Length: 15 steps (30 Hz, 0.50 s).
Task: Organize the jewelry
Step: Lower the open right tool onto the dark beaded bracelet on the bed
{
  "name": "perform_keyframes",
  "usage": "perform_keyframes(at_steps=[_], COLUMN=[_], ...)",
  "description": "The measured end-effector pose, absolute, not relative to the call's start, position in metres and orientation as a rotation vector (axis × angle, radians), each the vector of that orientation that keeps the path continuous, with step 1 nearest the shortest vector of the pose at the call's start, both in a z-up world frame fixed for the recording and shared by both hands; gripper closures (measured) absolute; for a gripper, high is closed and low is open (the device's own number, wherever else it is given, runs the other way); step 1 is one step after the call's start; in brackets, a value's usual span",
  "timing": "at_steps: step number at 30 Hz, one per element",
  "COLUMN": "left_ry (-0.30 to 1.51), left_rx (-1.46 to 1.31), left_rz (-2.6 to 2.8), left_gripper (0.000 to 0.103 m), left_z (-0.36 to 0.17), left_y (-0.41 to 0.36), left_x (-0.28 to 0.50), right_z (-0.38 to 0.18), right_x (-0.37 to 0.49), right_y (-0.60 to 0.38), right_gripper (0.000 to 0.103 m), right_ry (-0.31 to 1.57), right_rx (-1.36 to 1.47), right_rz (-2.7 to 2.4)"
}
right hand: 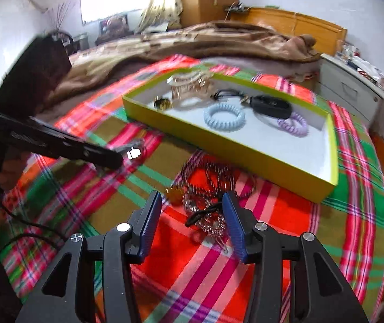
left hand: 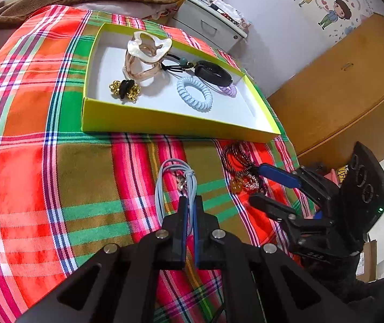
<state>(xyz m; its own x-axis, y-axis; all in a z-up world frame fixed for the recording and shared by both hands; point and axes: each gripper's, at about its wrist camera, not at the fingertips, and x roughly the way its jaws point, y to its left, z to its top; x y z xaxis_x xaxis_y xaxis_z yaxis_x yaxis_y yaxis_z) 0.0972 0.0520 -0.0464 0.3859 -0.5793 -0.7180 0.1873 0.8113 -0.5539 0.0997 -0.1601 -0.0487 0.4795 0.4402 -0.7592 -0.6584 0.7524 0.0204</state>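
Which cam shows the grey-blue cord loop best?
Left wrist: the grey-blue cord loop lies sharp on the plaid cloth, pinched in the shut left gripper. Right wrist shows only a blurred bit at that gripper's tip.

My left gripper (left hand: 190, 202) and right gripper (right hand: 192, 210) are matte black linkages with silver screws, blue ribbed pads lining the fingers (right hand: 233, 226), black cable behind.

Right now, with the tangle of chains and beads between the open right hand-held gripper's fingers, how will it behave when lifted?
The tangle of chains likely lifts floppy, with strands dangling. Its loose loops sprawl on the cloth, so parts may trail or slip free.
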Motion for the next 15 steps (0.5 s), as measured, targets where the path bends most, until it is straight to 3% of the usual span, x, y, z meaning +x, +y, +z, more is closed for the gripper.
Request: perform_keyframes(at_steps=[13, 15], left_ry=[1.079, 1.080], left_rx=[-0.421, -0.419], left_rz=[-0.515, -0.514], left_gripper=[0.100, 0.100], left_z=[-0.049, -0.049], left_y=[0.047, 0.046], left_x=[0.102, 0.102], right_z=[-0.056, -0.055], right_x=[0.106, 0.107], right_y=[-0.156, -0.157], right_gripper=[0.055, 0.064], right_ry=[0.873, 0.873], right_rx=[-0.313, -0.298], right_rz=[0.640, 0.628])
